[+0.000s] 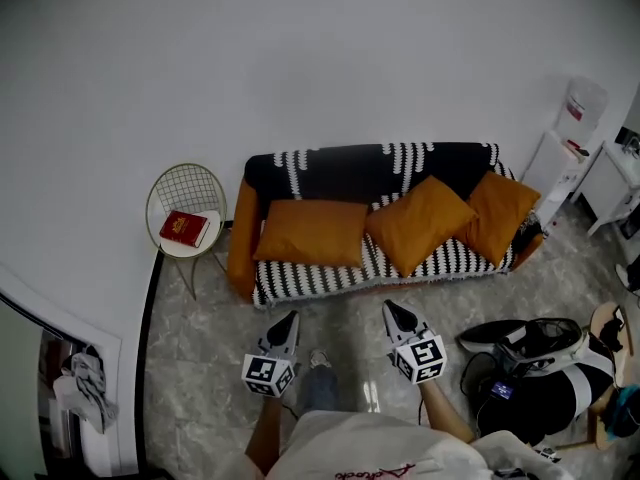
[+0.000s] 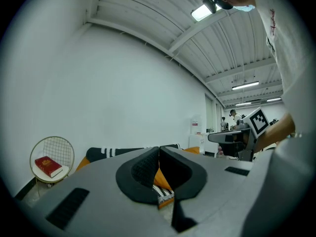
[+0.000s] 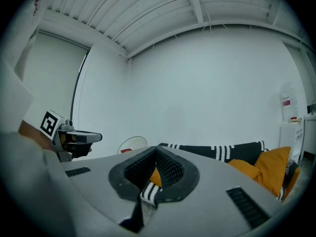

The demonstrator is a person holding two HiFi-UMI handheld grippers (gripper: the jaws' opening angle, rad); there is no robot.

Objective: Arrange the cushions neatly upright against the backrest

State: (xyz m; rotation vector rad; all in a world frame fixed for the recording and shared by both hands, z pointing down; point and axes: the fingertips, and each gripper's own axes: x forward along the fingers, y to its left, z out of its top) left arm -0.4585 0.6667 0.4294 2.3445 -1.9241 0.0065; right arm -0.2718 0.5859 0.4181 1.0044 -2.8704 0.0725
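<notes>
Three orange cushions (image 1: 420,223) lie askew on the sofa (image 1: 350,168); tidying looks unstarted.
The left gripper (image 1: 289,316) and right gripper (image 1: 392,309) hang before the seat, jaws closed, empty. The left cushion (image 1: 311,233) slumps, middle cushion (image 1: 418,218) tilts cornerwise, right cushion (image 1: 497,215) leans.

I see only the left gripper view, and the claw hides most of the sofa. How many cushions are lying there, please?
Observer: Three orange fabric cushions: left cushion, middle cushion, right cushion, on the black-and-white striped sofa.
Operator: Are they all straight?
Observer: No. In the head view the middle cushion and right cushion sit turned on a corner, like diamonds; only the left cushion sits square.
</notes>
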